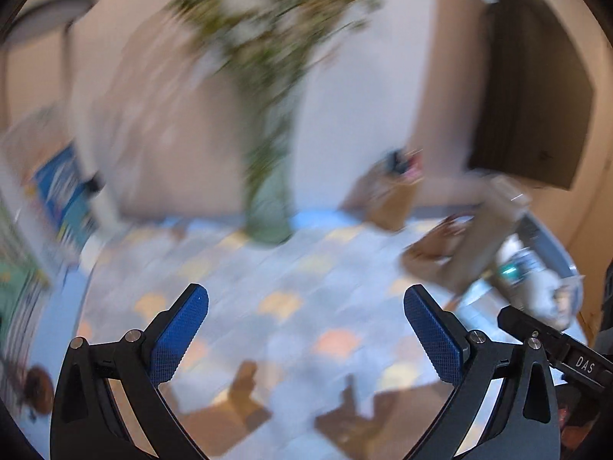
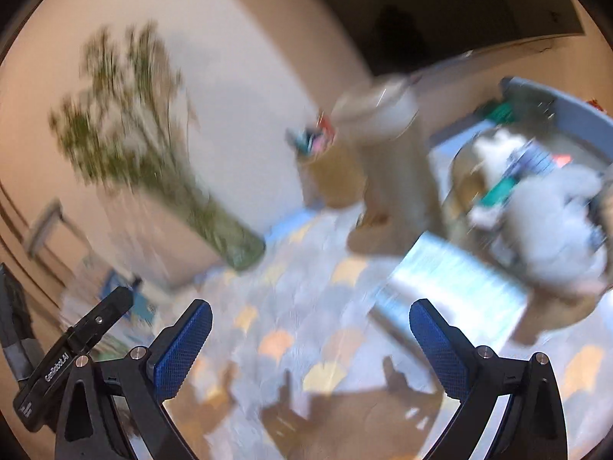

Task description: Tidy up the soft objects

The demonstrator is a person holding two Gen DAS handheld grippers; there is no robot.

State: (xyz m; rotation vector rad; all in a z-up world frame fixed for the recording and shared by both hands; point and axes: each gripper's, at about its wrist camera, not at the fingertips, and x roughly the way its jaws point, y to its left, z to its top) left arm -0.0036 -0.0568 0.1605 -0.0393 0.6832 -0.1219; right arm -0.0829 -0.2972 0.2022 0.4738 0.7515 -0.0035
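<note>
Both views are smeared by motion. My left gripper [image 1: 306,293] is open over a pastel patchwork cloth [image 1: 306,260], with nothing between its blue pads. My right gripper [image 2: 311,306] is open as well and holds nothing. White fluffy soft things [image 2: 551,211] lie piled in a grey-blue basket [image 2: 567,96] at the right; in the left wrist view the soft things [image 1: 536,280] show at the right edge. A pale striped flat item [image 2: 452,291] lies just ahead of the right gripper's right finger. Part of the other gripper shows at each view's edge.
A glass vase of green stems [image 1: 268,207] [image 2: 237,245] stands at the back by the wall. Next to it are a tan pen holder [image 1: 390,199] [image 2: 333,176] and a tall beige object [image 2: 394,161]. A lamp [image 1: 65,76] and blue books [image 1: 61,199] are on the left.
</note>
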